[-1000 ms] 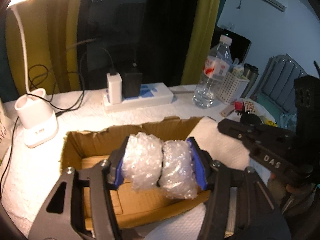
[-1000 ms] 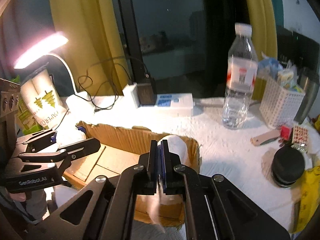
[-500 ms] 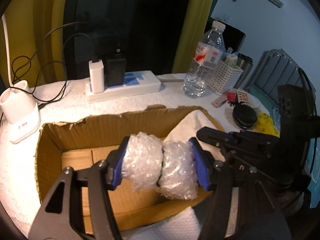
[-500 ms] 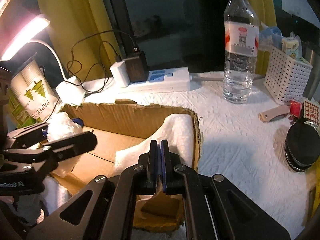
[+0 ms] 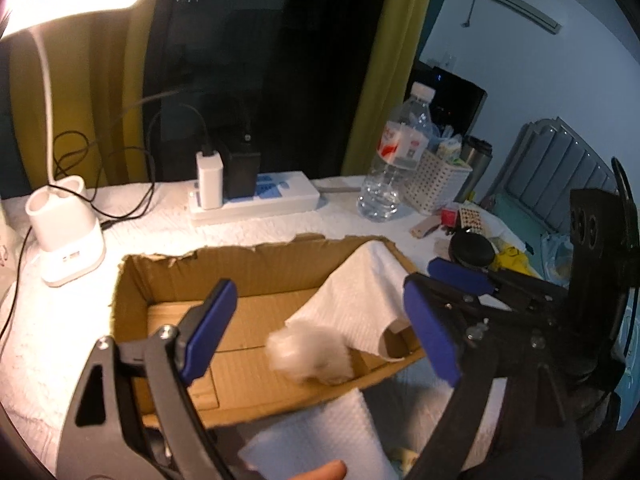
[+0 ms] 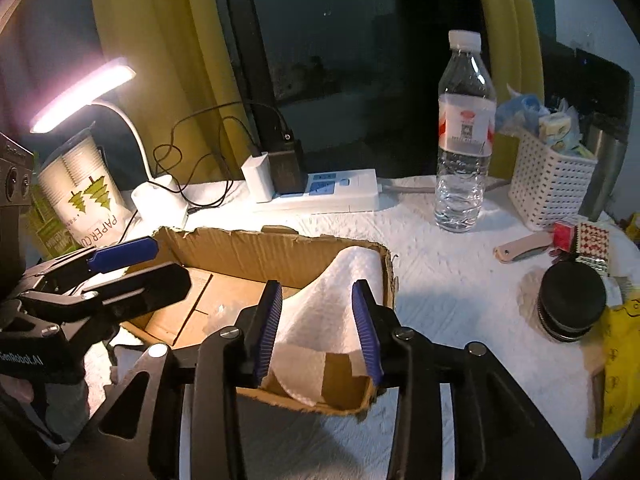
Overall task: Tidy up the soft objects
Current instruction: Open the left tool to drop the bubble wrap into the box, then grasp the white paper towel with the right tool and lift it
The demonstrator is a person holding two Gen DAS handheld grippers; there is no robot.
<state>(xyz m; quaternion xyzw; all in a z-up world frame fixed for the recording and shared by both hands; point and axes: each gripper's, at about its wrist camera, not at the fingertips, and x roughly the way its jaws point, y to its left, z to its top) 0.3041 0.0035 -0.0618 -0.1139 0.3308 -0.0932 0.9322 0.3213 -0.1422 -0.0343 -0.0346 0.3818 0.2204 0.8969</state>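
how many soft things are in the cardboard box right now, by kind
bubble wrap wad: 1
white paper towel: 1
total: 2 in the cardboard box
both claws, left and right, are open and hold nothing

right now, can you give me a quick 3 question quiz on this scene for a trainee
1. True or false: the left gripper is open.
2. Multiple choice: where is the bubble wrap ball? A) in the left gripper, B) in the cardboard box, C) beside the water bottle.
3. Fill in: the white paper towel drapes over the box's ____ end, seen from both wrist cameras, in front of the open right gripper.

Key:
1. True
2. B
3. Right
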